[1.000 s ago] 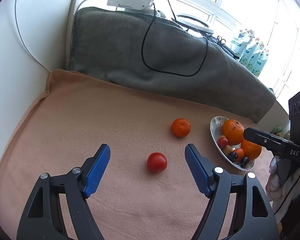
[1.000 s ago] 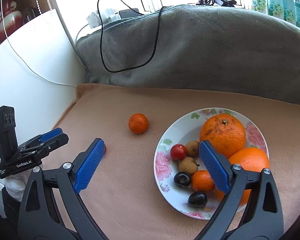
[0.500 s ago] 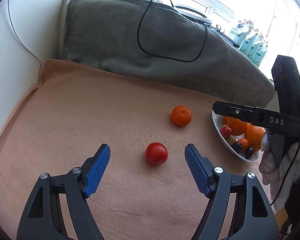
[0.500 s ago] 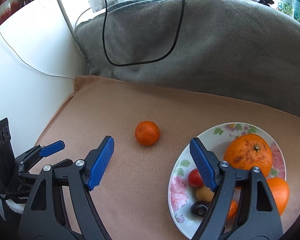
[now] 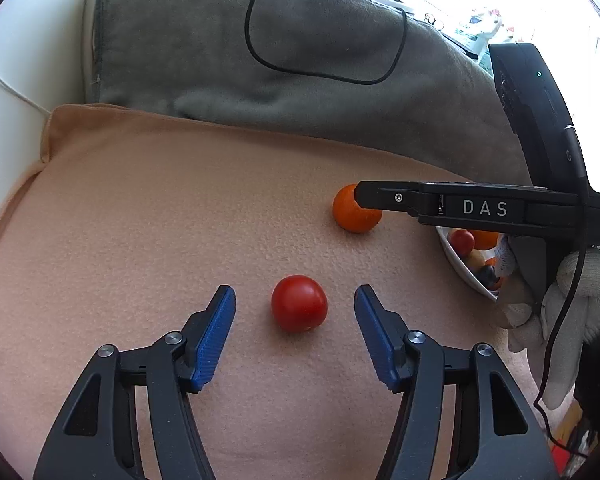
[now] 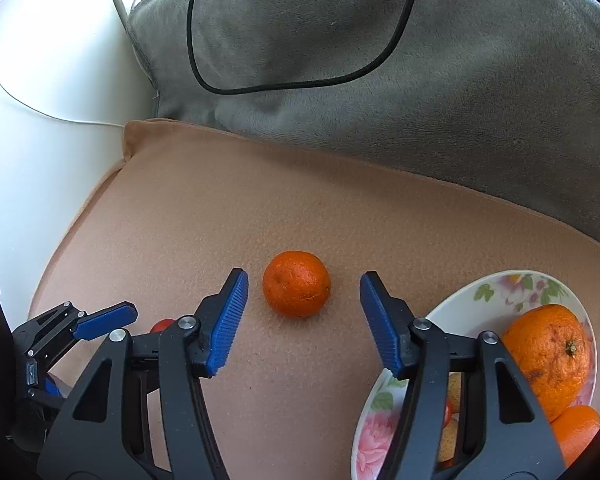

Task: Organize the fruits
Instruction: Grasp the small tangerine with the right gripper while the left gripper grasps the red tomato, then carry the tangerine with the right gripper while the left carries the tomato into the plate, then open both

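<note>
A red tomato point(image 5: 299, 303) lies on the peach blanket point(image 5: 160, 208), between the blue pads of my open left gripper point(image 5: 295, 300). A small mandarin point(image 6: 297, 283) lies further right; my open right gripper point(image 6: 303, 285) brackets it. The mandarin point(image 5: 354, 211) shows in the left wrist view, partly behind the right gripper's black finger. A floral plate point(image 6: 500, 292) at the right holds a large orange point(image 6: 548, 352) and several smaller fruits. The left gripper point(image 6: 104, 320) and a sliver of the tomato point(image 6: 162, 325) show at the lower left of the right wrist view.
A grey blanket-covered mound point(image 5: 300, 52) with a black cable point(image 5: 324, 72) rises behind the peach blanket. A white wall point(image 6: 40, 80) with a thin white wire borders the left side. A gloved hand point(image 5: 572, 304) holds the right gripper.
Both grippers moved forward and down. The tomato now sits between the left pads, and the right gripper swung left from the plate so the mandarin is between its pads.
</note>
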Action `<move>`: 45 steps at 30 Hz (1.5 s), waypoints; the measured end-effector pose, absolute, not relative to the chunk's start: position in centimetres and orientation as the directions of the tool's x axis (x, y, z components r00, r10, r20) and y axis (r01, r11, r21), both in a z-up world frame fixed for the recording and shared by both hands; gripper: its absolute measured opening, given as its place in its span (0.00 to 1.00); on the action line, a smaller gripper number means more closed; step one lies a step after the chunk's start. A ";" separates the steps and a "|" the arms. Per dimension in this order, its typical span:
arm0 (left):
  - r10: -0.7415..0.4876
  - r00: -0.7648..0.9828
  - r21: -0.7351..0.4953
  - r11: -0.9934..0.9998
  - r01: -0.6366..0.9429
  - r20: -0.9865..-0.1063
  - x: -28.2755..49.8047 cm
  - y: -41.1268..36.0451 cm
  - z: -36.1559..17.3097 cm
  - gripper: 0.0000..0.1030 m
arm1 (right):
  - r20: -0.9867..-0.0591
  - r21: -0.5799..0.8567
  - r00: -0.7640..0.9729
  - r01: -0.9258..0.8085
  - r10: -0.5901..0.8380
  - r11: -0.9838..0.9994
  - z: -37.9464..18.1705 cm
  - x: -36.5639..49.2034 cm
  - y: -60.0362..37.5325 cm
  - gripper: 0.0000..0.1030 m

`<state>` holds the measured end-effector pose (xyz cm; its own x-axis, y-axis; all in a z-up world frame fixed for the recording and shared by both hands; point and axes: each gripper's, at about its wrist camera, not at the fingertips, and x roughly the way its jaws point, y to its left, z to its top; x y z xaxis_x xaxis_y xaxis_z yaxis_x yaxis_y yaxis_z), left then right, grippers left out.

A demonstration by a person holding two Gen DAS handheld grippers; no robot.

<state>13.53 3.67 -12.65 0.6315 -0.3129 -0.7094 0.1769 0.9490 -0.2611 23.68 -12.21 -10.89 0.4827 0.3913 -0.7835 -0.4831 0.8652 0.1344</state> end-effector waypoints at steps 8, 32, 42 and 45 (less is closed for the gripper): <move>-0.324 0.604 -0.265 0.946 0.188 -0.728 14.1 3.4 -13.6 0.54 | -0.806 0.100 0.471 -0.490 0.359 0.866 -11.8 24.3 -10.9 0.55; -0.365 0.590 -0.320 0.929 0.183 -0.720 15.1 4.1 -14.2 0.29 | -0.820 0.033 0.479 -0.509 0.315 0.860 -12.4 24.6 -9.1 0.41; -0.355 0.614 -0.308 0.933 0.186 -0.705 13.7 4.3 -13.1 0.29 | -0.799 0.067 0.488 -0.507 0.351 0.859 -11.7 23.7 -10.3 0.41; -0.357 0.621 -0.307 0.932 0.190 -0.698 13.6 4.1 -12.7 0.29 | -0.787 0.073 0.498 -0.511 0.364 0.856 -10.9 23.0 -11.0 0.41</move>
